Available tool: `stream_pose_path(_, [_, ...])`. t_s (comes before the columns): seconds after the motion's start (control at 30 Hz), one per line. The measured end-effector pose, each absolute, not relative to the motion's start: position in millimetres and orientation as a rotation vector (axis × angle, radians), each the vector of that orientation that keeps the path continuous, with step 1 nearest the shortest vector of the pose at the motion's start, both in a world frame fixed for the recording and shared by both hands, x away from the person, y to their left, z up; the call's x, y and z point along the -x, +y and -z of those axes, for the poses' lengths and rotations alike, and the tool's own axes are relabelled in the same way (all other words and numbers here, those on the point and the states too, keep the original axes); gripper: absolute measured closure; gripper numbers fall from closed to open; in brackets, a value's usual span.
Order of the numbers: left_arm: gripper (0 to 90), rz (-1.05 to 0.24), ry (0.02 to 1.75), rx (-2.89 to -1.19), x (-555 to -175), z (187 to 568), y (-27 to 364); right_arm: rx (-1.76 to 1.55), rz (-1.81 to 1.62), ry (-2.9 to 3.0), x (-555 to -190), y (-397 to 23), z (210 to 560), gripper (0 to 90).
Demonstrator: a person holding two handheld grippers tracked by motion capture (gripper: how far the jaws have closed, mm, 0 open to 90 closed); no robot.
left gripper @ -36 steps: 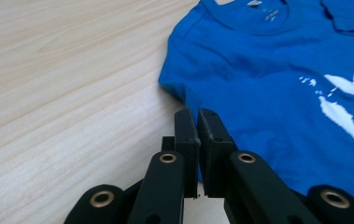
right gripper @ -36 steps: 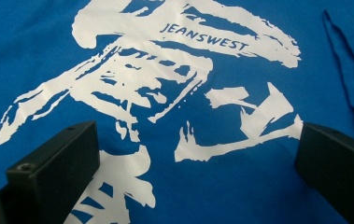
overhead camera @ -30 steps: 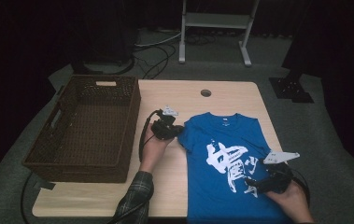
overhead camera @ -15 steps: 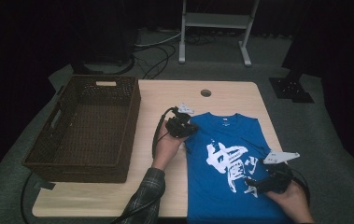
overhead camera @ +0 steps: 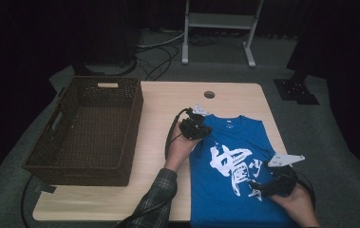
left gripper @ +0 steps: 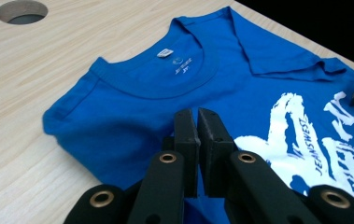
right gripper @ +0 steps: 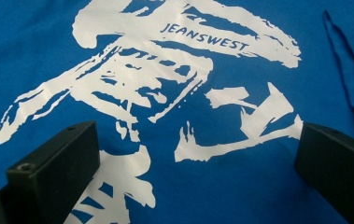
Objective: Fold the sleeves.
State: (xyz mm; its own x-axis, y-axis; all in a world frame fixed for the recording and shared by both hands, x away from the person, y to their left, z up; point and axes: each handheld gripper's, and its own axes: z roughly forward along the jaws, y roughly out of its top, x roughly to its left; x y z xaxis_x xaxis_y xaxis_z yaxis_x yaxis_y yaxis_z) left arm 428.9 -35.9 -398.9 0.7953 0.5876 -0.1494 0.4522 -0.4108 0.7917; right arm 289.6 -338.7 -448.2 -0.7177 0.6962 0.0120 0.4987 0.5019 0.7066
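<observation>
Blue T-shirt (overhead camera: 234,171) lies flat on counter (overhead camera: 158,109) right of wicker basket (overhead camera: 87,128); left gripper (left gripper: 197,122) fingers clenched on its folded-in left sleeve, right gripper (right gripper: 193,158) fingers released over print; thin pinch may slip, undoing fold.

Blue T-shirt (overhead camera: 234,175), white brush-stroke print

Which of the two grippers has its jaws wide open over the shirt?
The right gripper, low on the blue T-shirt over the white print; the left gripper, at the folded sleeve, has its jaws pressed together.
</observation>
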Motion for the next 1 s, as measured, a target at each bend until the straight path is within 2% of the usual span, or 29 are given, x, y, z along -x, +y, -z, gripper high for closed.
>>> stream_pose_path(0.73, [84.5, -0.114, 0.764, -2.06, -440, 419, -59, -1.01, -1.031, 2.474, -290, -339, 448, 0.0])
stream_pose_path(1.0, [77.2, -0.101, 0.767, -2.053, -440, 422, -58, -1.008, -1.031, 2.474, -290, -339, 448, 0.0])
